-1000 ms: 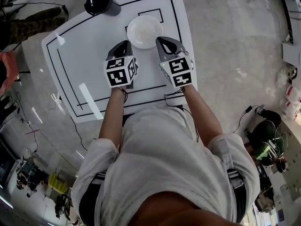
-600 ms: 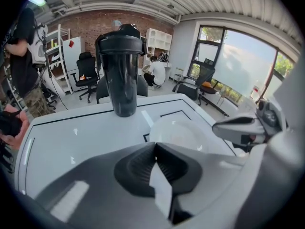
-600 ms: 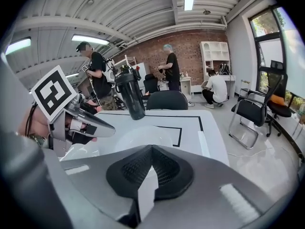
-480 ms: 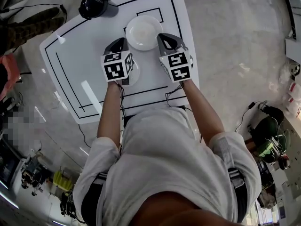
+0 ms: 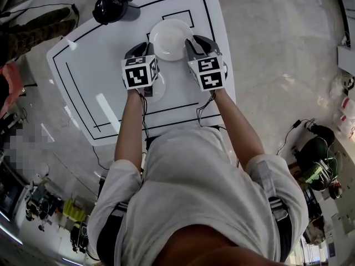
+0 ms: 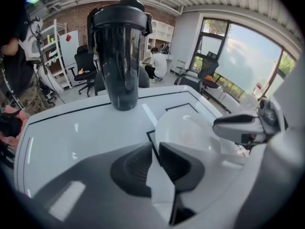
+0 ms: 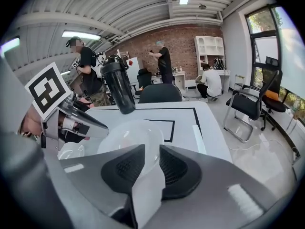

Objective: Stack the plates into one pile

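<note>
A white plate (image 5: pixel 171 39) sits low over the black square on the white table (image 5: pixel 83 65), between my two grippers. My left gripper (image 5: pixel 140 53) is at its left rim and my right gripper (image 5: pixel 194 44) at its right rim. Both pairs of jaws are opening, with the rim in the gap and the pads no longer pressing on it. The plate (image 6: pixel 190 130) shows beside my left gripper (image 6: pixel 155 149), and the plate (image 7: pixel 126 135) shows just beyond my right gripper (image 7: pixel 151 154). A second, clear plate (image 5: pixel 157 87) lies on the table under my left hand.
A dark tumbler (image 5: pixel 111 5) stands at the table's far left corner, tall in the left gripper view (image 6: pixel 118 56). The table's right edge (image 5: pixel 227 65) runs close to my right gripper. Chairs and people are in the room beyond.
Both grippers have sunk and moved farther from me with the white plate between them. The clear plate under my left hand has come into sight.
</note>
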`<state>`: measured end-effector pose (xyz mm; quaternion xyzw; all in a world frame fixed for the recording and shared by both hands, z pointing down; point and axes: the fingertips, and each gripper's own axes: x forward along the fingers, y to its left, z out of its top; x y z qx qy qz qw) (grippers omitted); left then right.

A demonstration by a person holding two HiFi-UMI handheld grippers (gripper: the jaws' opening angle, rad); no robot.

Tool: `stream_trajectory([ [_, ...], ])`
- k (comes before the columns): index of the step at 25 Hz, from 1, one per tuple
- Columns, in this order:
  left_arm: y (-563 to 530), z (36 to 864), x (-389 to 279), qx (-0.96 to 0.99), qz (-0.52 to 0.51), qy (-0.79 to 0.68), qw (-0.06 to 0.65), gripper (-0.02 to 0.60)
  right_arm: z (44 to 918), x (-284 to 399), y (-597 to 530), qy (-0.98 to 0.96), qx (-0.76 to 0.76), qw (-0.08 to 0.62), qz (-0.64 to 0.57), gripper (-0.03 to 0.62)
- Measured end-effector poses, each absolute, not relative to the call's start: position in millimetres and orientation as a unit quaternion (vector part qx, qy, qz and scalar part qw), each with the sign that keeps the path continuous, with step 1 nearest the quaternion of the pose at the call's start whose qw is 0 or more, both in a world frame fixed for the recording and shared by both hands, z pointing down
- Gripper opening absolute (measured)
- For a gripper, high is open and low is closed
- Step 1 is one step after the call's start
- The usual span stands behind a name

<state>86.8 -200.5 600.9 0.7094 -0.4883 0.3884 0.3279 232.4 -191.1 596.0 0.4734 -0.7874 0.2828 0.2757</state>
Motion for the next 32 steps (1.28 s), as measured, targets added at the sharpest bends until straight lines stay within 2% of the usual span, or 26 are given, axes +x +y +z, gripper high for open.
stream_trajectory([
  [3, -202.5, 598.5, 87.1, 0.707, 0.387, -0.488, 0.335, 0.059, 600.0, 234.4, -191.6, -0.781, 0.476, 0.279, 0.294, 0.125],
  [5, -203.5, 596.4, 89.2, 0.709, 0.380, -0.483, 0.346, 0.091, 600.7, 235.9, -192.1, -0.778, 0.479, 0.278, 0.298, 0.141],
  [15, -198.6, 610.4, 101.8, 0.712, 0.370, -0.454, 0.386, 0.130, 608.7, 231.6, -191.9, -0.774, 0.474, 0.288, 0.305, 0.137],
  [21, -198.5, 609.9, 105.8, 0.712, 0.375, -0.453, 0.383, 0.131, 608.7, 231.0, -190.8, -0.770, 0.472, 0.280, 0.325, 0.146],
  [27, -191.0, 607.4, 99.2, 0.710, 0.386, -0.455, 0.374, 0.129, 601.6, 229.0, -190.8, -0.773, 0.472, 0.262, 0.332, 0.100],
  [32, -183.1, 597.1, 90.2, 0.707, 0.378, -0.465, 0.374, 0.129, 588.3, 219.9, -187.0, -0.780, 0.472, 0.251, 0.326, 0.101],
])
